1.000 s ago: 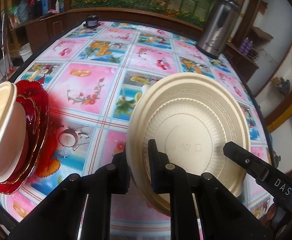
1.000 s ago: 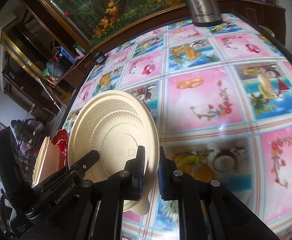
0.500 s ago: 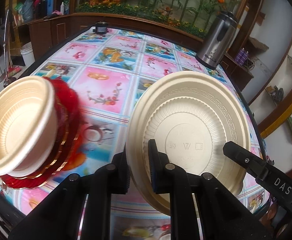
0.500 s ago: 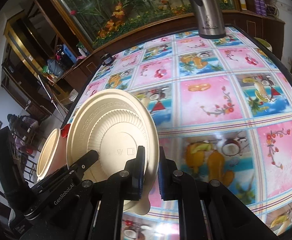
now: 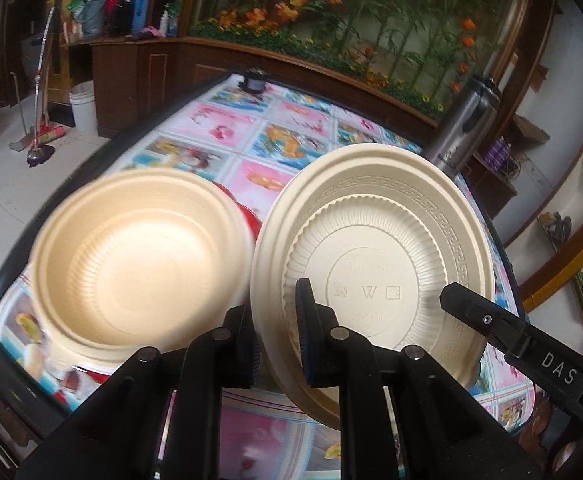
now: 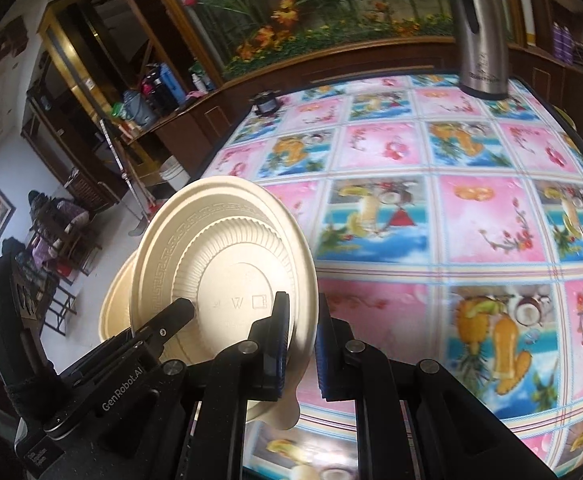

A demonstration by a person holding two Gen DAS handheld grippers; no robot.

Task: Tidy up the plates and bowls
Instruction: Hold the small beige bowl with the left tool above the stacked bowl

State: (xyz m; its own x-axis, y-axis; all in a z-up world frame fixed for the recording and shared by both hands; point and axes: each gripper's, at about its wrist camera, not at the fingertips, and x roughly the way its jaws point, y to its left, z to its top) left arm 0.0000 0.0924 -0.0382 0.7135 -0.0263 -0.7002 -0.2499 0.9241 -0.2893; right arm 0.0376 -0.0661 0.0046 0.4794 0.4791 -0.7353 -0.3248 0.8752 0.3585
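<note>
My left gripper (image 5: 277, 336) is shut on the rim of a cream plate (image 5: 375, 276), held on edge with its underside toward the camera. My right gripper (image 6: 301, 348) is shut on the rim of a cream plate (image 6: 227, 276), held the same way; whether it is the same plate I cannot tell. A cream bowl (image 5: 139, 264) stands on a red scalloped plate (image 5: 247, 216) at the table's near left corner; its rim (image 6: 117, 308) peeks out behind the plate in the right wrist view. Each view shows a dark clip-like part, apparently the other gripper, beside the plate.
The table (image 6: 471, 216) has a pink and blue fruit-pattern cloth. A steel thermos jug (image 6: 479, 32) stands at the far right edge and a small dark object (image 6: 265, 104) at the far edge. Cabinets and a planter lie beyond.
Both grippers have drawn back and tilted up with the plate. In the left wrist view the bowl and red plate have swung from the left edge toward centre and loom larger.
</note>
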